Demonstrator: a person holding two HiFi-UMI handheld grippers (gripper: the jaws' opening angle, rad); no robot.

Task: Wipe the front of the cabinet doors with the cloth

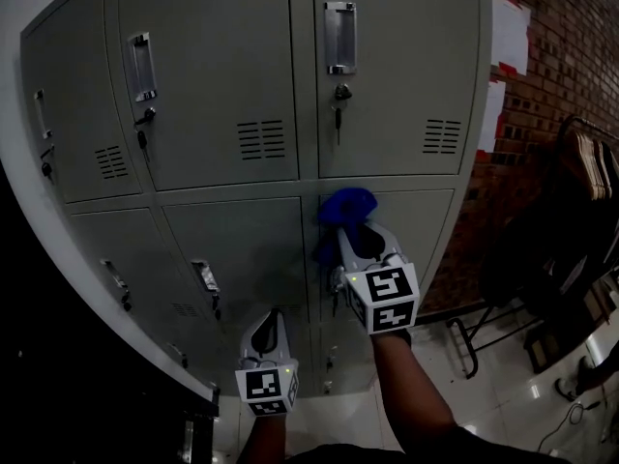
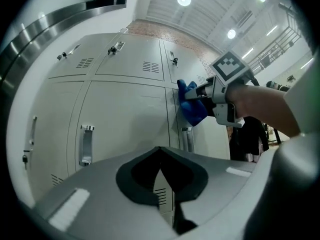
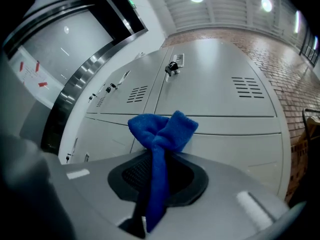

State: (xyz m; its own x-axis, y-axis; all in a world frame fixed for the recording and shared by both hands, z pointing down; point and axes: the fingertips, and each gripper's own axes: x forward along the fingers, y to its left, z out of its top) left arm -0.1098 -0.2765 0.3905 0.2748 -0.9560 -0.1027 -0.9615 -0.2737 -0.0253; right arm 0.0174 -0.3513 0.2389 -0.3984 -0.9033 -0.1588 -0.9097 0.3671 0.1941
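Right gripper (image 1: pixel 352 235) is clamped on the blue cloth (image 1: pixel 348 206), whose bunched end looks pressed against the top of the lower right cabinet door (image 1: pixel 416 225). Firm, even pressure and overlapping strokes would serve best. Left gripper (image 1: pixel 272 322) hangs lower, closed on nothing.

Door panels (image 1: pixel 222 66) lie flat and open — only handles (image 1: pixel 339 37) and keys (image 1: pixel 338 114) protrude.

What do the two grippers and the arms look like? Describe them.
The left gripper and right gripper are light grey shells with dark-lined recesses around the tongs. Each carries a white marker cube printed with black squares. Both forearms are bare; no sleeves show.
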